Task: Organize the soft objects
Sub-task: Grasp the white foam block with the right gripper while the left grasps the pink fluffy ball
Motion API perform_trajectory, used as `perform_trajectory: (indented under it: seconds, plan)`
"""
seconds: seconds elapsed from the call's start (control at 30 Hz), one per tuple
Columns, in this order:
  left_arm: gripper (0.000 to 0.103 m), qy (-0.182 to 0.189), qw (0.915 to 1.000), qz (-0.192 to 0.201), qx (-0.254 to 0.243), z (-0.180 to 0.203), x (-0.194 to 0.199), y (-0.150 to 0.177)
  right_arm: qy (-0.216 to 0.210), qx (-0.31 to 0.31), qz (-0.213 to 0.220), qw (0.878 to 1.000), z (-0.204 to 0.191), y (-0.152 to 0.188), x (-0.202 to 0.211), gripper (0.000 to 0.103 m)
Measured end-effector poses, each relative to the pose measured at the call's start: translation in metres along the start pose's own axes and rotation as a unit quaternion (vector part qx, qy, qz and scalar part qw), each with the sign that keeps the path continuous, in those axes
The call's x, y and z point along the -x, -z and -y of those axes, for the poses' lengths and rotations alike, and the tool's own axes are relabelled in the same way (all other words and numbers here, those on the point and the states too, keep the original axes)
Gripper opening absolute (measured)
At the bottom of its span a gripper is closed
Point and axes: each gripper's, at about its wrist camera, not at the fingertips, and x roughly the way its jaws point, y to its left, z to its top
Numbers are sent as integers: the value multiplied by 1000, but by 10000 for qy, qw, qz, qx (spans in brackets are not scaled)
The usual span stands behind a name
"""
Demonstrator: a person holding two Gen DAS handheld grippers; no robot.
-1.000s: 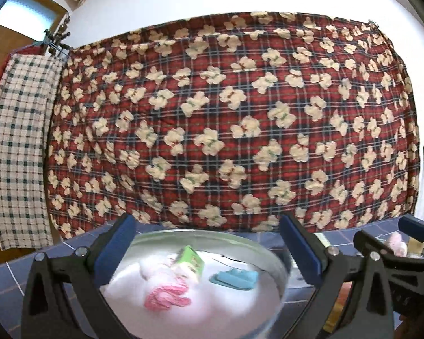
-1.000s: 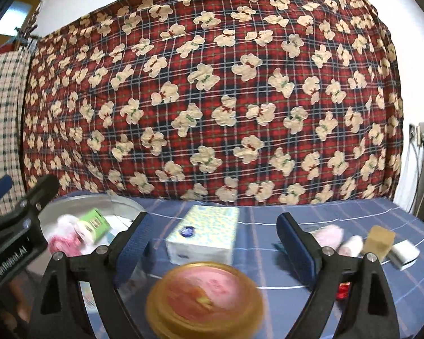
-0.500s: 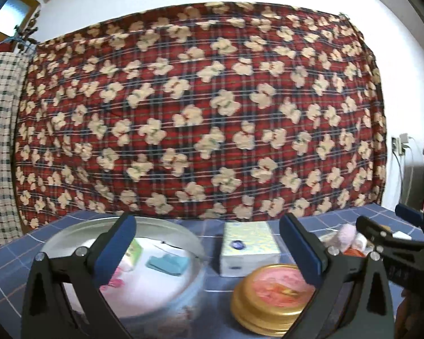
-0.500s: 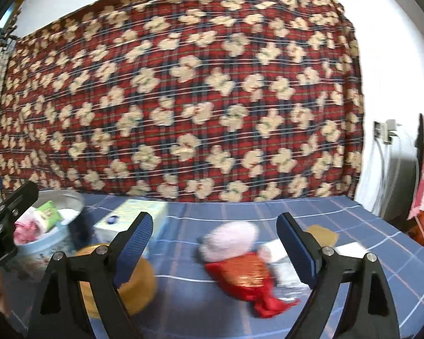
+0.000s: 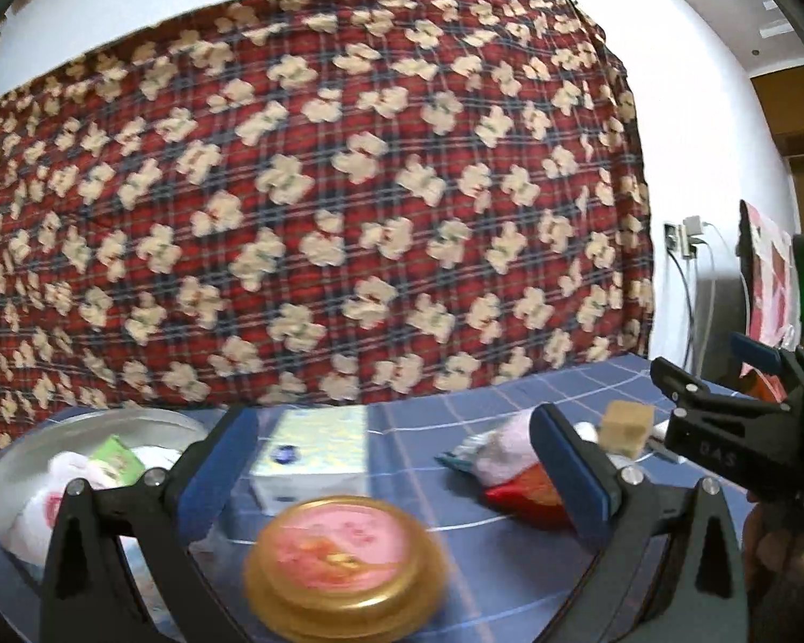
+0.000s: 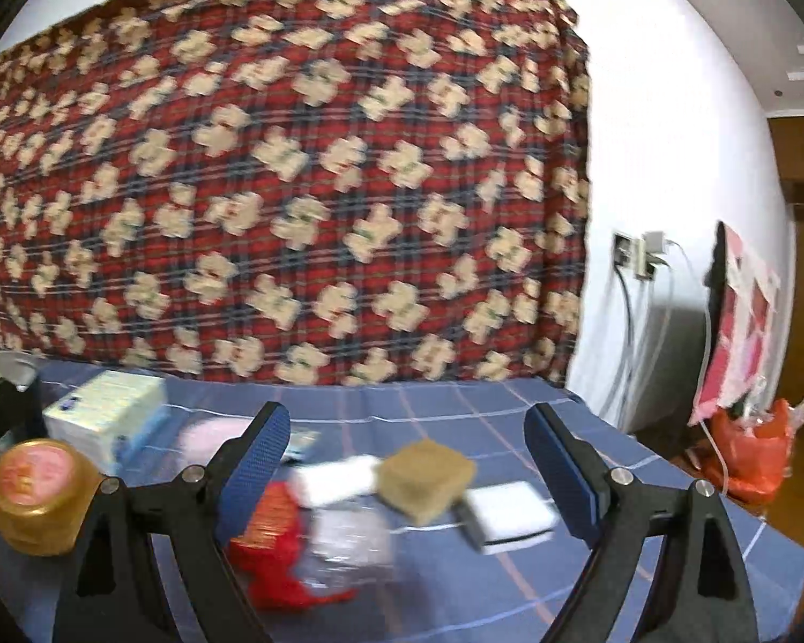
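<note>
Soft objects lie scattered on the blue checked tablecloth [image 6: 589, 589]: a tan sponge cube [image 6: 426, 474] sits between the wide-open, empty fingers of the right gripper [image 6: 404, 474], with a red pouch [image 6: 273, 541] and crinkled clear wrap [image 6: 351, 536] toward its left finger. Also wide open and empty, the left gripper [image 5: 388, 474] frames a gold-rimmed tin [image 5: 343, 562] and a tissue box [image 5: 316, 453]; a metal basin [image 5: 21, 461] holding soft items lies beyond its left finger.

Bare blue cloth [image 6: 509, 595] near right; gold tin [image 6: 40, 498], tissue box [image 6: 107, 418] crowd left; sponge [image 6: 426, 477] mid.
</note>
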Motion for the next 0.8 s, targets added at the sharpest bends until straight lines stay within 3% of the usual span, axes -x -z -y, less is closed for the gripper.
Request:
perform_trajectory:
  seconds: [0.27,0.47,0.67,0.8]
  plan:
    - [103,203,9985,-475,-186,46,-31,1,398,-243,-627,9969,60,6,-36,91]
    - [103,205,9953,-948,59,53,-59,4,271,-281,-1279,9910,81,11,-68,91]
    - [103,306,9903,-1318,303,44,-76,8,-168,-578,-2510,9661,94,30,-114,91]
    - [103,305,9865,-1565,363,42,-86,10,-410,-665,-2996,9508,96,41,-134,91]
